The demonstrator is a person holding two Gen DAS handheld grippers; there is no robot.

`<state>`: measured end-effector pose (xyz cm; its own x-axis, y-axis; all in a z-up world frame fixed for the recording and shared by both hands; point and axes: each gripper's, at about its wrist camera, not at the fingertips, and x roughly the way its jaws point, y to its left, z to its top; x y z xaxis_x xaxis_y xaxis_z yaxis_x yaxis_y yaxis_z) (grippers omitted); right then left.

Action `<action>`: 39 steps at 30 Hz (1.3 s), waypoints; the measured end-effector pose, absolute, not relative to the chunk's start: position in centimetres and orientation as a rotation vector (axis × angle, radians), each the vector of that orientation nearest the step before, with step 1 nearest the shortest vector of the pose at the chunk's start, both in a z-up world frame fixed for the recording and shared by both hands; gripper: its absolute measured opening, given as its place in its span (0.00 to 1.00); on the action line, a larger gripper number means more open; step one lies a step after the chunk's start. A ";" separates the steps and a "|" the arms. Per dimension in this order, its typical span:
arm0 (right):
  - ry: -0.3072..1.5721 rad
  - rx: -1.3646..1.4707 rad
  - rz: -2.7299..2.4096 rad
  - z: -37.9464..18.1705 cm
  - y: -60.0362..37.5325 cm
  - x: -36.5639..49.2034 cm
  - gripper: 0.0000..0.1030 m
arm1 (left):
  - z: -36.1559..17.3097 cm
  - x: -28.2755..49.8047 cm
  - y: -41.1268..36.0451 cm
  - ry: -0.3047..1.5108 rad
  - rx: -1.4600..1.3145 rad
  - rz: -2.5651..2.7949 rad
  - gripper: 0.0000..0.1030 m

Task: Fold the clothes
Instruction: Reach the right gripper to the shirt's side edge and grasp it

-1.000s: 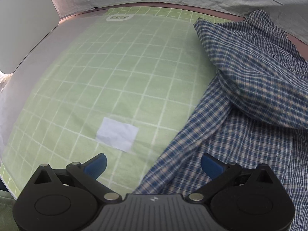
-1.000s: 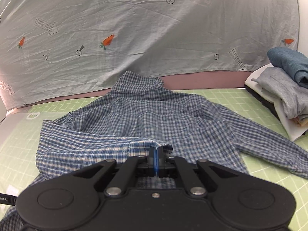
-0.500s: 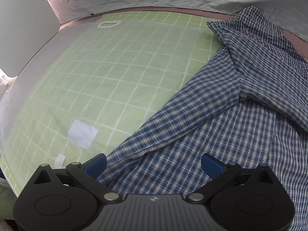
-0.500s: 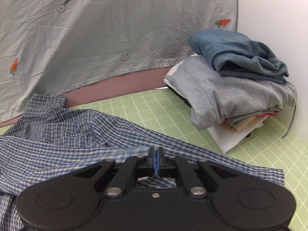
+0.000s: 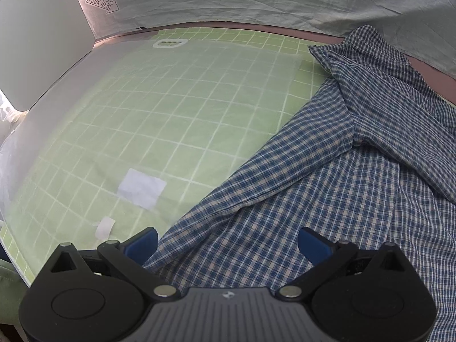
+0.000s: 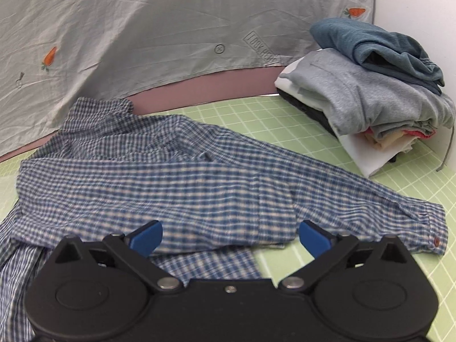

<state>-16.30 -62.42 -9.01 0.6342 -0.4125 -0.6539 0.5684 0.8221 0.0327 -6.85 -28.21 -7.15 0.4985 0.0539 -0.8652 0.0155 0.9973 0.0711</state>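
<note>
Right gripper (image 6: 229, 238) jaws just opened wide — plaid shirt (image 6: 182, 188) sleeve below, unpinched, left gripper (image 5: 228, 240) spread above shirt hem, folded stack (image 6: 370, 91) far right on green mat (image 6: 327, 125)

The left gripper (image 5: 228, 240) has a matte black body with two round housings, one to each side behind the fingers, each with a shallow circular recess. Angular black linkage arms run forward from them, pinned with silver round-headed pivots. A ribbed dark grey panel sits between the housings, carrying a tiny white emblem near its front edge. The fingertips (image 5: 142, 242) are blue pads with rounded ends.

The right gripper (image 6: 230, 238) has the same build: black round housings, silver pivot pins on the linkage and blue fingertips (image 6: 146, 236). Its centre panel is plain black, with one small silver screw at the middle.
</note>
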 end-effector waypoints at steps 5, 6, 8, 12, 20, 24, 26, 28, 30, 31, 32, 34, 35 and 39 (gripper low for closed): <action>0.695 0.244 -0.560 -9.4 -57.6 -17.2 1.00 | -7.7 -6.7 -24.6 1.059 0.052 -0.013 1.00; 0.690 0.244 -0.563 -9.3 -56.5 -17.3 1.00 | -7.8 -6.6 -23.8 1.061 0.047 -0.022 1.00; 0.681 0.248 -0.582 -9.2 -54.1 -17.3 1.00 | -7.7 -6.1 -22.5 1.055 0.068 -0.063 1.00; 0.664 0.265 -0.632 -8.9 -49.1 -16.6 1.00 | -7.4 -4.8 -19.5 1.040 0.127 -0.157 1.00; 0.681 0.338 -0.599 -9.9 -36.3 -13.2 1.00 | -7.4 -1.6 -13.6 1.023 0.204 -0.291 1.00; 0.721 0.333 -0.561 -10.8 -29.8 -11.5 1.00 | -8.1 -0.8 -11.3 1.036 0.224 -0.322 1.00; 0.726 0.319 -0.528 -11.0 -27.0 -11.3 0.99 | -8.4 -0.6 -10.4 1.047 0.224 -0.328 1.00; 0.727 0.315 -0.509 -11.1 -24.7 -11.3 0.91 | -8.6 -0.7 -9.8 1.053 0.221 -0.334 1.00; 0.741 0.323 -0.497 -11.3 -23.4 -11.3 0.83 | -8.8 -0.8 -9.3 1.058 0.221 -0.343 1.00; 0.749 0.327 -0.490 -11.5 -22.9 -11.2 0.78 | -8.9 -1.0 -9.1 1.059 0.222 -0.351 1.00; 0.757 0.333 -0.484 -11.6 -22.4 -11.2 0.75 | -9.0 -1.2 -8.9 1.061 0.224 -0.358 1.00; 0.776 0.353 -0.476 -12.0 -21.9 -11.1 0.64 | -9.1 -1.5 -8.7 1.063 0.232 -0.371 1.00; 0.782 0.368 -0.468 -12.1 -21.7 -11.1 0.61 | -9.2 -1.7 -8.6 1.064 0.236 -0.378 1.00; 0.797 0.430 -0.429 -12.5 -21.1 -11.2 0.47 | -9.5 -1.9 -8.5 1.068 0.245 -0.391 1.00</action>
